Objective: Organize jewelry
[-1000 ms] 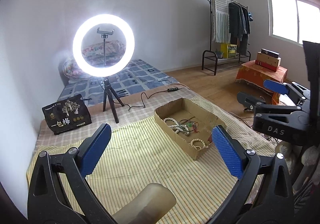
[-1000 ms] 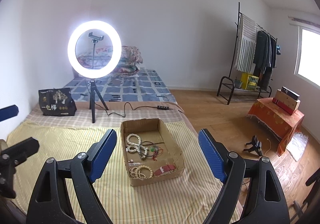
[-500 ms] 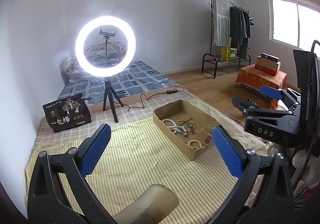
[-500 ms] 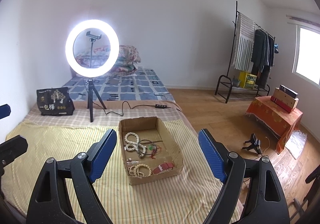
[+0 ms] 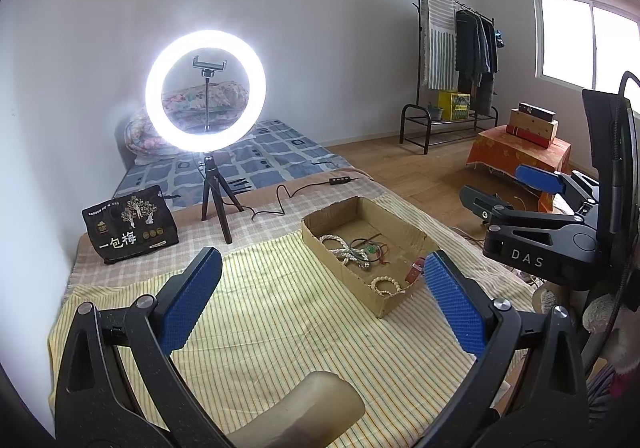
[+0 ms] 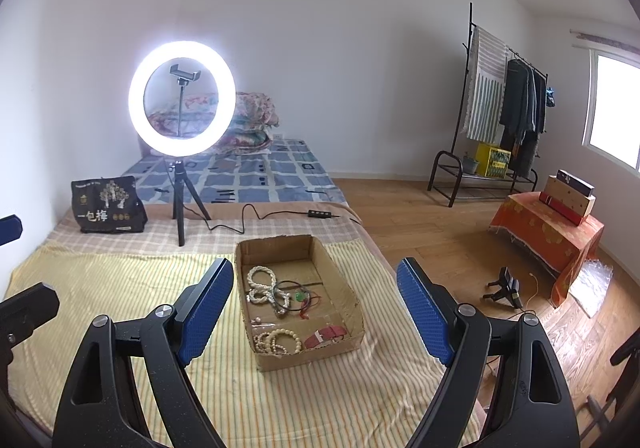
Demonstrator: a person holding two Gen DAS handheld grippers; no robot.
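An open cardboard box (image 6: 308, 358) lies on a yellow striped cloth (image 6: 120, 288) on a bed. Inside it are a white pearl necklace (image 6: 260, 284), a green pendant on dark cords (image 6: 300, 296), a pale bead bracelet (image 6: 276, 340) and a red strap (image 6: 324, 334). My right gripper (image 6: 316, 300) hangs open just short of the box, nothing between its blue pads. My left gripper (image 5: 320, 288) is open and empty too, with the box (image 5: 340, 276) ahead and to its right. The right gripper (image 5: 536, 216) also shows at the right of the left wrist view.
A lit ring light (image 6: 182, 100) on a small tripod stands behind the box, its cable (image 6: 280, 214) running across the bed. A black printed bag (image 6: 106, 204) sits at the back left. The bed ends right of the box; beyond are wooden floor, an orange-covered table (image 6: 548, 232) and a clothes rack (image 6: 500, 108).
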